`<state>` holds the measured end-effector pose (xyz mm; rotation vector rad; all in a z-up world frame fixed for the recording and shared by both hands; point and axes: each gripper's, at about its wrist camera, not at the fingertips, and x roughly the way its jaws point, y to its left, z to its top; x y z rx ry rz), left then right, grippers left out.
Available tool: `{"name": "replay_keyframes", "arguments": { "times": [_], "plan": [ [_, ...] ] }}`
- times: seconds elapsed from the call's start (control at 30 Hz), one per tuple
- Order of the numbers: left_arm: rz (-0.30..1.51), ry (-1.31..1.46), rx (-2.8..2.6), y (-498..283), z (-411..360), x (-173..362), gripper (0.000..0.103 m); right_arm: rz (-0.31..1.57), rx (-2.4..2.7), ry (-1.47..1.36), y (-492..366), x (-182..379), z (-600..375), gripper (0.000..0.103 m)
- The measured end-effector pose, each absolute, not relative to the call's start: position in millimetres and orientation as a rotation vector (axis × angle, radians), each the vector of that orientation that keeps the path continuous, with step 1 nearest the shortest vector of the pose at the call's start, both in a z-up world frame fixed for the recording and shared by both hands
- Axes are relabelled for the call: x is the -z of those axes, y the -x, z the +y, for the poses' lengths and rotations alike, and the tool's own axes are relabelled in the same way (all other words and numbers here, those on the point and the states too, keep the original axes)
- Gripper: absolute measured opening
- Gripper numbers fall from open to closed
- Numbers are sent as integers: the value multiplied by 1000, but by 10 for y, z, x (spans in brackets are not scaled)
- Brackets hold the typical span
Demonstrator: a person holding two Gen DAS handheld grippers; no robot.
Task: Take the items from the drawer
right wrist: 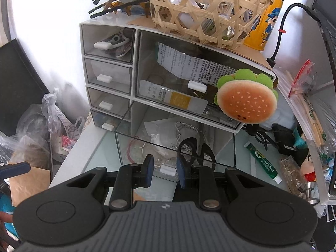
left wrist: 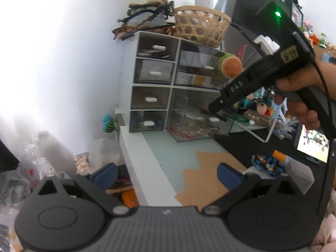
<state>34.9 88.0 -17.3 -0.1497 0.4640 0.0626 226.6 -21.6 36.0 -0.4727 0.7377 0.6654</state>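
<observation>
Blue pads of my right gripper stand a narrow gap apart on either side of the white handle of the clear drawer, which is drawn well out of the white organiser. I cannot tell whether the pads actually touch the handle; they grip nothing else. Inside the drawer lie black-handled scissors, a white packet and a red loop, all loose on its floor.

My left gripper hangs well back over the pale desk mat with its pads wide apart and nothing between them. A blue beaded bracelet lies on the desk near it; whether it came from the drawer, I cannot say.

I judge the step to be at the drawer front: either just pulled out for emptying or about to be pushed back, with items left inside. Any reach inside calls for clearing the front wall and coming down over the scissors' handles, and the burger plush hanging above crowds the right side.
</observation>
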Motion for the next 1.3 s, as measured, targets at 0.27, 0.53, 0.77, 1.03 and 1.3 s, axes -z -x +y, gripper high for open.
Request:
{"name": "replay_keyframes", "arguments": {
  "times": [0.27,0.53,0.77,1.03,1.3],
  "plan": [
    [468,178,-112,-359,1029,195,103,735,-675,453,-2338,-350,-175,38],
    [480,170,-163,-362,1152,244,103,734,-684,433,-2412,-341,-133,38],
    [483,183,-179,-358,1232,255,103,732,-693,416,-2494,-367,-138,38],
    [486,186,-184,-374,1257,267,103,728,-687,404,-2596,-366,-109,38],
    [497,199,-203,-396,1336,304,103,730,-682,391,-2679,-350,-108,38]
  ]
}}
